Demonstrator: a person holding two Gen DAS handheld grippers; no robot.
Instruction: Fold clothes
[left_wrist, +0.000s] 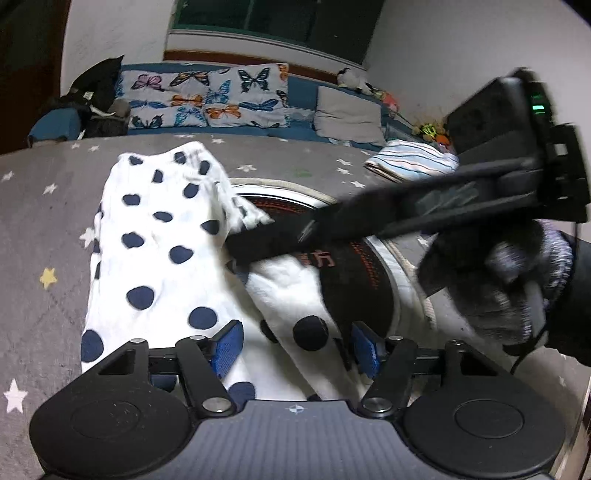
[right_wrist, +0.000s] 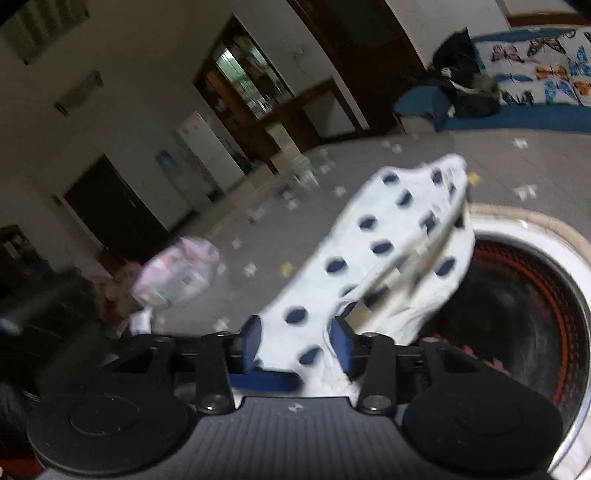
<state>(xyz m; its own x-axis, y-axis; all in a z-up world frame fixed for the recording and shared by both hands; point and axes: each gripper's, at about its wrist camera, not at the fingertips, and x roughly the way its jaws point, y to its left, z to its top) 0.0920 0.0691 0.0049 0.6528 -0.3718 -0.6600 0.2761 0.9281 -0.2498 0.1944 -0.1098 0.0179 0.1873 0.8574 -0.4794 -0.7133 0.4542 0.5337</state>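
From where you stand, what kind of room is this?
Probably a home living room: a blue sofa with a butterfly-print cushion, a grey star-patterned floor mat, and a white refrigerator beyond, where a white navy-dotted garment is being folded.

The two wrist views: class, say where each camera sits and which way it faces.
Left wrist: on the left gripper, facing the polka-dot garment and butterfly cushions; the right gripper and a gloved hand show.
Right wrist: on the right gripper, facing the room's doors; cloth lies between its jaws.
Shared: garment, star-patterned cover, cushions.
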